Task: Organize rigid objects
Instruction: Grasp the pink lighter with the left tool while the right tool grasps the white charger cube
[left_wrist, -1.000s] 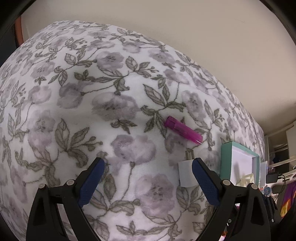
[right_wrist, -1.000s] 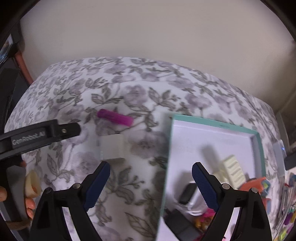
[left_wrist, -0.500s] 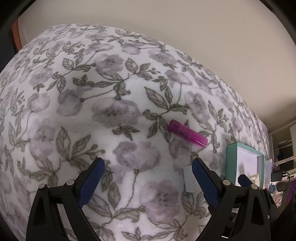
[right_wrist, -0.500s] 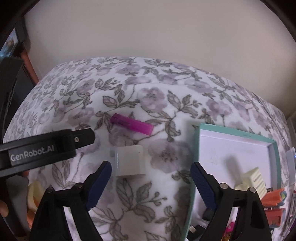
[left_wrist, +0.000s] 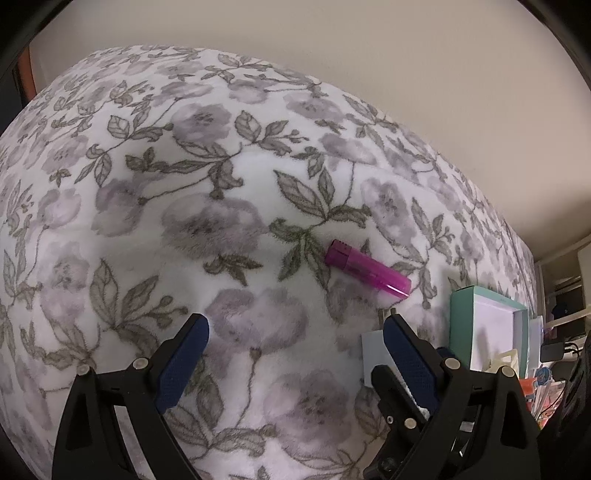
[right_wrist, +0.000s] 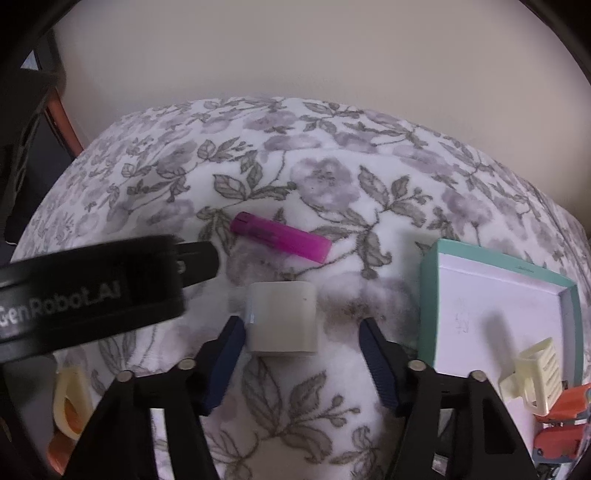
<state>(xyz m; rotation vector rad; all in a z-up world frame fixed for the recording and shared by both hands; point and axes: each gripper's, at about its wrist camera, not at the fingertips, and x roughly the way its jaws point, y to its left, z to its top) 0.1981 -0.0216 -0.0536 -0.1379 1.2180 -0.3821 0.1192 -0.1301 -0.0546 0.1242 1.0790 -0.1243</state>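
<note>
right gripper (right_wrist: 301, 338) is spread wide, its jaws either side of the white block (right_wrist: 282, 319) on the floral blanket (right_wrist: 295, 398), left pad maybe touching. left gripper (left_wrist: 295, 334) gapes over bare fabric. beyond lies the purple lighter (right_wrist: 279, 242); the teal box (right_wrist: 428, 295) sits right.

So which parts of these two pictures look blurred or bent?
Right wrist view: the left hand-held gripper crossing close by is smeared, while the purple lighter is sharp. Left wrist view: mostly sharp, but the fisheye bulges the floral blanket into a dome.
</note>
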